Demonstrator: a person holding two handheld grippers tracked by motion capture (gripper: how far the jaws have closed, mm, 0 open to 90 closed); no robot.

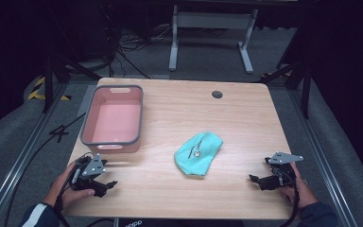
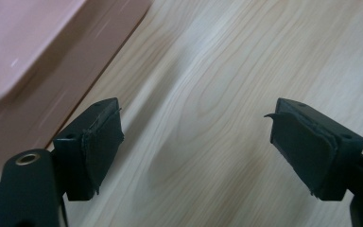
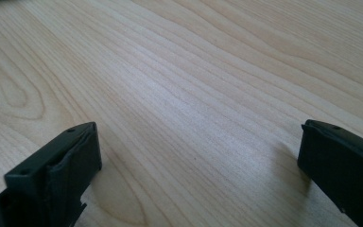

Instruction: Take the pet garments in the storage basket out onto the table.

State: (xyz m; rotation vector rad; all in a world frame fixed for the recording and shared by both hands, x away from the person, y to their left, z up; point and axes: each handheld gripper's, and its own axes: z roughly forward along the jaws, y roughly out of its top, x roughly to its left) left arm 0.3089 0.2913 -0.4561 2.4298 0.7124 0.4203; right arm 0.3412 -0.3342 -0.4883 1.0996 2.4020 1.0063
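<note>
One illegible logo, teal cloth (image 1: 198, 154)

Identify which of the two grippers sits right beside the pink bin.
The left gripper, at the table's near-left corner just below the pink bin; the right gripper sits far across, past the teal cloth.

Teal cloth (image 1: 198, 153), pink bin (image 1: 114, 116)

Black jaws wide apart — bare wooden table (image 3: 194, 94)
</note>
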